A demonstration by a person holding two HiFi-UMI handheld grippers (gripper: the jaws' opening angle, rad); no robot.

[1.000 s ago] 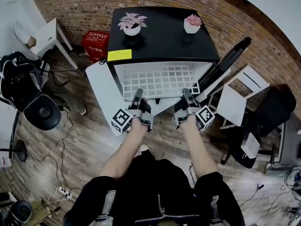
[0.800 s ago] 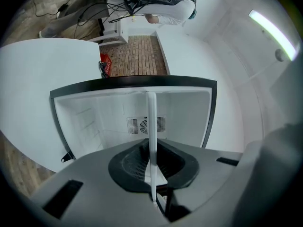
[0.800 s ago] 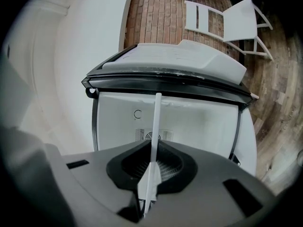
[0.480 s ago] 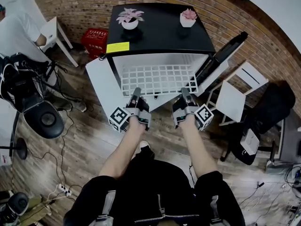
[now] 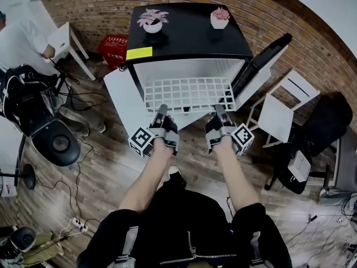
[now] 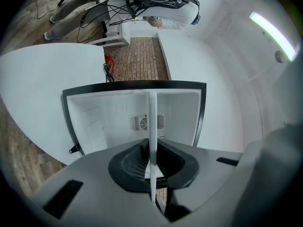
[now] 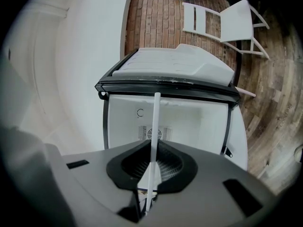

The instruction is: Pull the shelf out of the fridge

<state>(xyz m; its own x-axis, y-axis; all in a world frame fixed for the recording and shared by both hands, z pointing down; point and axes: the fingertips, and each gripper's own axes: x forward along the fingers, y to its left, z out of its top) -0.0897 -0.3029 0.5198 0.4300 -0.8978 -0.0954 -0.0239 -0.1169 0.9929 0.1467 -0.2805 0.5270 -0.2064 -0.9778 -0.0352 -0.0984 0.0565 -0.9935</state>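
Left tongs [image 5: 162, 111] clamped on shelf [image 5: 188, 95] front edge, right tongs [image 5: 220, 110] clamped on same edge, shelf level, partway out of open fridge [image 5: 189, 38], rear inside.

Soft, even indoor light with no hard shadows. All views bow strongly at the edges, with dark vignetted corners. A strip light [image 6: 270, 25] glares at the left gripper view's upper right. The fridge [image 6: 104, 117] interior is washed nearly white.

We reach both arms forward, side by side, forearms bare. Left gripper [image 5: 161, 111]: fingers pinched tight on front edge of shelf [image 5: 189, 94]. Right gripper [image 5: 220, 111]: fingers clamped on same edge, pointing away from us.
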